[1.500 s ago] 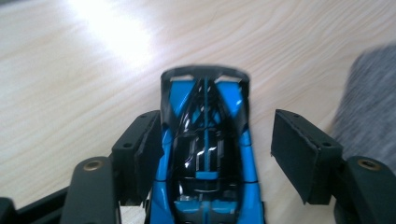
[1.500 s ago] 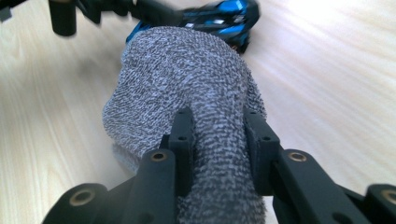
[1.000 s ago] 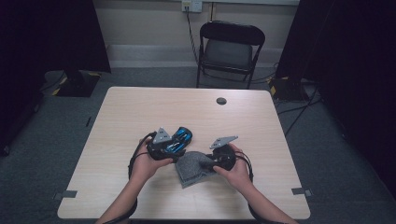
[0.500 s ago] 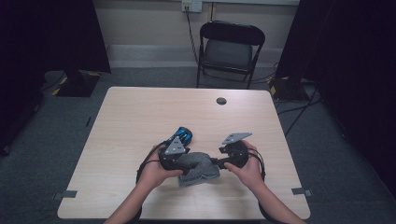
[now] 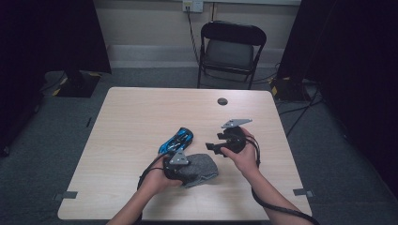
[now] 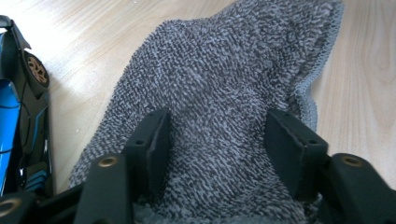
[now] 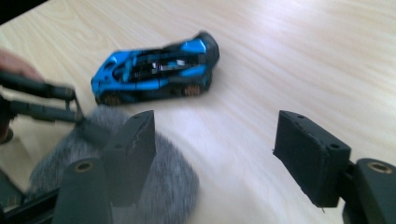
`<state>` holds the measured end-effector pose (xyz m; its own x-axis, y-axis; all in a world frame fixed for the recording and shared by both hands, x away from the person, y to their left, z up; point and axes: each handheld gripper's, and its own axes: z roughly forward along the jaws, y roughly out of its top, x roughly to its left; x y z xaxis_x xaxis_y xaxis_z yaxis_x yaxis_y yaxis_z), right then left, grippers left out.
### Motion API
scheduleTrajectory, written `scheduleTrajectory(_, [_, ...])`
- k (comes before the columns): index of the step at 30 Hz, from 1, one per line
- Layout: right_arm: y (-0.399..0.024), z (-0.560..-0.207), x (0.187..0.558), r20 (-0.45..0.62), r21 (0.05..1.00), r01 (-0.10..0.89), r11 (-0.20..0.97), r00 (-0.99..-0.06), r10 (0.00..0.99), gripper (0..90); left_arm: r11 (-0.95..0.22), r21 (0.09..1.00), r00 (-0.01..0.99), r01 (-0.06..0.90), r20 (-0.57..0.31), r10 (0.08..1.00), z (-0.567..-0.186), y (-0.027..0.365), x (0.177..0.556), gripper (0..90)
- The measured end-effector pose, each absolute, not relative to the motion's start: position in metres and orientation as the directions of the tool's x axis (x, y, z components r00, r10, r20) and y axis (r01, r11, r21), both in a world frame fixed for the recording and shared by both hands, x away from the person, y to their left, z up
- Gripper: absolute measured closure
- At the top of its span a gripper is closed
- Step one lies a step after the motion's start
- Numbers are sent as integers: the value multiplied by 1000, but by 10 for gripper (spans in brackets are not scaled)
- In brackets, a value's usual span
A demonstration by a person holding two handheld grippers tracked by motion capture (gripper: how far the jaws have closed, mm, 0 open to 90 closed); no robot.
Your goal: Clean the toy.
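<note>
Two grippers, one risk. The left gripper (image 6: 215,154) has been narrowing its jaws around a bunched grey towel (image 6: 233,79) lying on the tabletop (image 5: 141,117); the pads flank the pile without clearly pinching it. The right gripper (image 7: 219,154), its jaws spread and just widened, holds nothing. Lifting now could drop the cloth, or drag it into the blue toy car (image 7: 156,70) just beyond the jaws.
</note>
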<state>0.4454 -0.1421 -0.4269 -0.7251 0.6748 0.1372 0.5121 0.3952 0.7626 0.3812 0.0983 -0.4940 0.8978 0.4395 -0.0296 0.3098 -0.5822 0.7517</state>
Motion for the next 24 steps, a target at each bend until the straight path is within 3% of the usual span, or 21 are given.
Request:
scheduleTrajectory(4, [-122,-426,459,153,762,517,390,-729,667,269,-561,758,887,333,-49,459,-494,101,381,665])
scheduleTrajectory(7, [-104,-427,467,151,764,503,404,-749,646,260,-539,753,869,377,-87,487,-492,105,377,748])
scheduleTrajectory(15, [-56,-438,481,142,770,439,464,-826,545,188,-489,759,826,431,-114,551,-477,140,359,771])
scheduleTrajectory(24, [-22,-458,491,114,741,406,535,-861,496,178,-462,747,794,478,-142,592,-478,178,353,769])
